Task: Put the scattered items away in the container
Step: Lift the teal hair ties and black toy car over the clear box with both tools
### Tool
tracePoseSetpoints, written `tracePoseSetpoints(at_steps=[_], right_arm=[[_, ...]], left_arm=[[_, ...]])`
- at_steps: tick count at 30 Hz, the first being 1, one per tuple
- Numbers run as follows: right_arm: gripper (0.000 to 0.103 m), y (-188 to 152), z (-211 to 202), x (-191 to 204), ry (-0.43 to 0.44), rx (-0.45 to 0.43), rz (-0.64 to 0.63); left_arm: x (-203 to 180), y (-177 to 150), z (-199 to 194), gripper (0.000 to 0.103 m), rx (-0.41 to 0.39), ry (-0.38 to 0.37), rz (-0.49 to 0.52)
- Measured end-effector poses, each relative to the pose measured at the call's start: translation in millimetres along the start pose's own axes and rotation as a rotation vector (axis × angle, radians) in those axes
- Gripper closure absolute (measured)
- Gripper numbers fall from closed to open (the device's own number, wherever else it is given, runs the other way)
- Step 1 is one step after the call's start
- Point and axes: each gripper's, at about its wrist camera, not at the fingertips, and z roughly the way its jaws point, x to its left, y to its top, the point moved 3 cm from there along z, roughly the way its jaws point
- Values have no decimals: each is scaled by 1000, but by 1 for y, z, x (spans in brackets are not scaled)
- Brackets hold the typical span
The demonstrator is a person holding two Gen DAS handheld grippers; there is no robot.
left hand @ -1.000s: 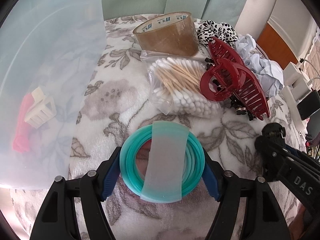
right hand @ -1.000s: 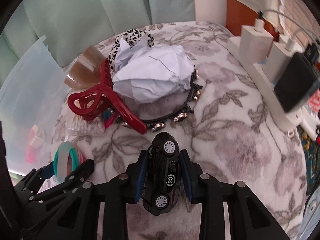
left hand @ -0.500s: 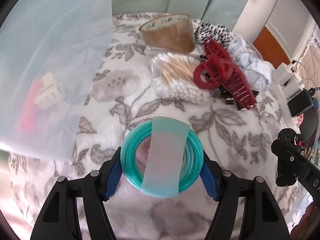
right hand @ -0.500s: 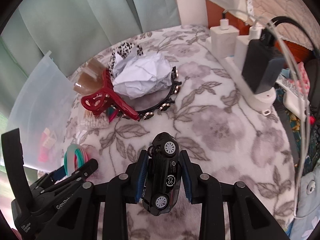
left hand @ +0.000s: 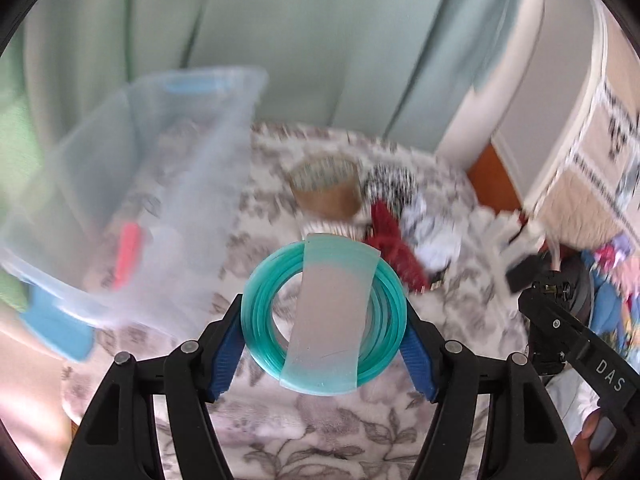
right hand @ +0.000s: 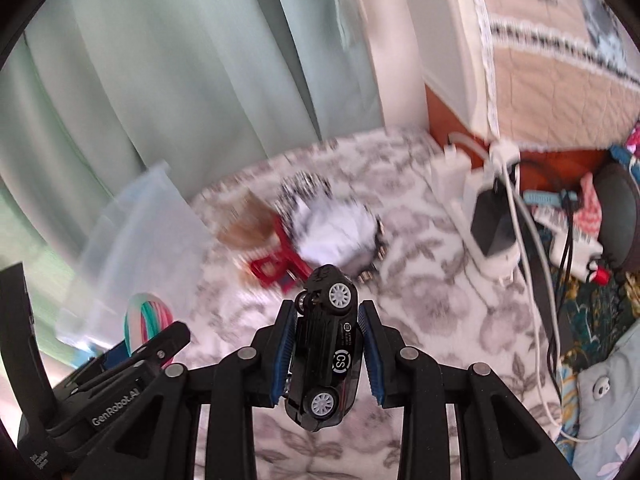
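Bin (left hand: 132, 168) upper left of left claw (left hand: 324, 320), clamped on rings (left hand: 264, 312); right claw (right hand: 328, 344), farther, clamps car (right hand: 324, 356).

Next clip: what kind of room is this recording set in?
Most likely a bedroom or similar home room. The items lie on a soft floral blanket, pale green curtains hang behind it, and a quilted cover with a charger-loaded power strip sits to the right.
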Motion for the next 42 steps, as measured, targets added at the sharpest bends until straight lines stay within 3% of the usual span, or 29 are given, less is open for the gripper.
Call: tracePoseSetpoints(at_steps=[9, 20, 33, 42], right_arm=[[69, 28, -61, 24, 99, -197, -7], [69, 34, -91, 32, 140, -248, -24], [69, 54, -123, 70, 181, -330, -82], [69, 59, -117, 129, 208, -312, -198]], left_arm=[[-2, 39, -65, 32, -154, 20, 6], [-13, 53, -107, 32, -268, 16, 35], [48, 63, -140, 32, -384, 41, -82], [109, 61, -135, 32, -408, 54, -197]])
